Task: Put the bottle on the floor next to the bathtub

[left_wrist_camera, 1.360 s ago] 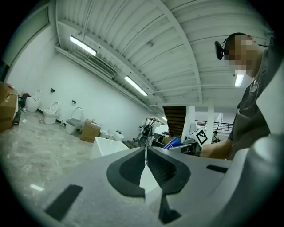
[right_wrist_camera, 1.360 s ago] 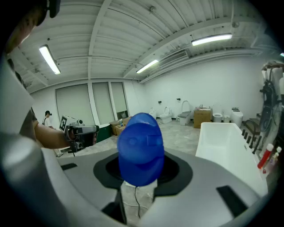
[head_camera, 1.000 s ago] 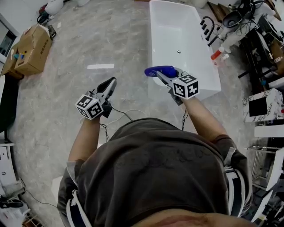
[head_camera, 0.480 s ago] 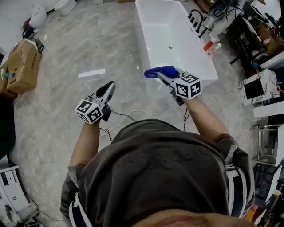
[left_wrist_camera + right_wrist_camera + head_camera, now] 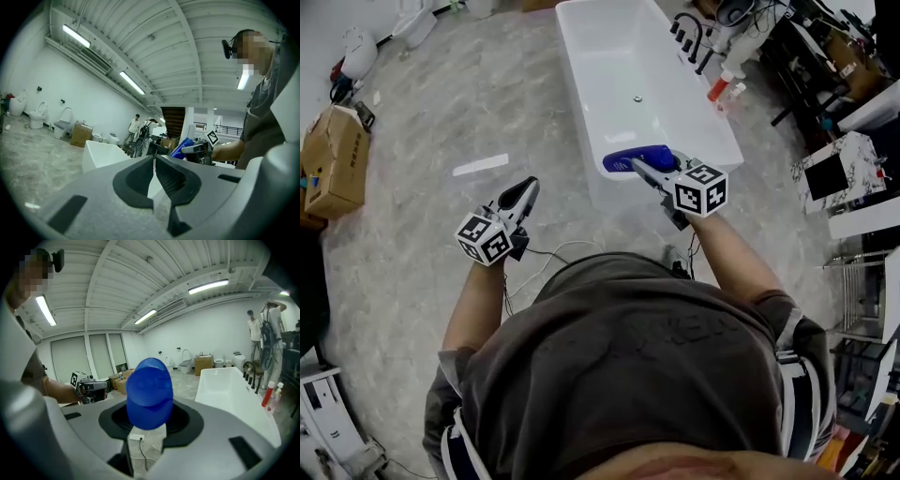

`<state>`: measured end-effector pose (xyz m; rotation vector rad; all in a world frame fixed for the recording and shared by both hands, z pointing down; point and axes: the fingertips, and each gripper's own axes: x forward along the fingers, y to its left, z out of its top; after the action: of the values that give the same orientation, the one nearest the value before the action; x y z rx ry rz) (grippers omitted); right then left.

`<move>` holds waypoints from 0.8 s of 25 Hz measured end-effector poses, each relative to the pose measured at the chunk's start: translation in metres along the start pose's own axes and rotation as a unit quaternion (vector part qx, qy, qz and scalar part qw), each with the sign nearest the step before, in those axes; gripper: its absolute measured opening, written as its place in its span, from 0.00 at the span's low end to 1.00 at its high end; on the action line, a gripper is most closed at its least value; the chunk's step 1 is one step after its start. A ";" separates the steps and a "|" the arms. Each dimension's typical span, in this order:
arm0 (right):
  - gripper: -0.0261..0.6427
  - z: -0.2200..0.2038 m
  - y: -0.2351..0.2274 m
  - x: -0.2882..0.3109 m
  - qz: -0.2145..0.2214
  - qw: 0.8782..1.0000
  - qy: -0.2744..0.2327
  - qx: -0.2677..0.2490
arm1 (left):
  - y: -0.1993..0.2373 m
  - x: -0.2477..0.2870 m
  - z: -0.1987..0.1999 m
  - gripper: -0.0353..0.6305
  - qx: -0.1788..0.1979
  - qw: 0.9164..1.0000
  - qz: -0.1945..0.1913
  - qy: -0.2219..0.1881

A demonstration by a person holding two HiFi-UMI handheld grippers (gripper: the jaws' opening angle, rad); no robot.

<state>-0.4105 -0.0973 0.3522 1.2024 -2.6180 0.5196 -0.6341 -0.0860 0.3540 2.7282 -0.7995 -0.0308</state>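
The blue bottle (image 5: 633, 157) is held clear of the ground, pinched in the right gripper (image 5: 649, 169) above the near end of the white bathtub (image 5: 573, 67). The left gripper (image 5: 523, 193) is carried empty, its jaws pressed together.

The bottle is judged to be smooth, glossy plastic with a rounded body: probably light and fairly stiff, yet slippery under the pads. A hold across the broad middle of the body, as seen in the right gripper view, is judged the surest, since the curved ends could squirt out.

The floor (image 5: 459, 112) is a polished, marbled hard surface, flat and bare beside the tub, with a thin cable (image 5: 551, 255) trailing near the person's feet. An upright bottle set there could skid or tip. The room is a large hall, with a cardboard box (image 5: 336, 161) at the left and cluttered stands at the right.
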 end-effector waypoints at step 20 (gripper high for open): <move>0.24 -0.067 -0.349 -0.263 0.080 0.994 0.074 -0.017 | -0.252 0.321 -0.057 0.08 -0.047 0.989 0.141 -0.027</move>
<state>0.0280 -0.1001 0.4042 0.9110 -2.5980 0.5668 -0.2245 -0.0385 0.3554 2.5120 -1.1614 -0.0806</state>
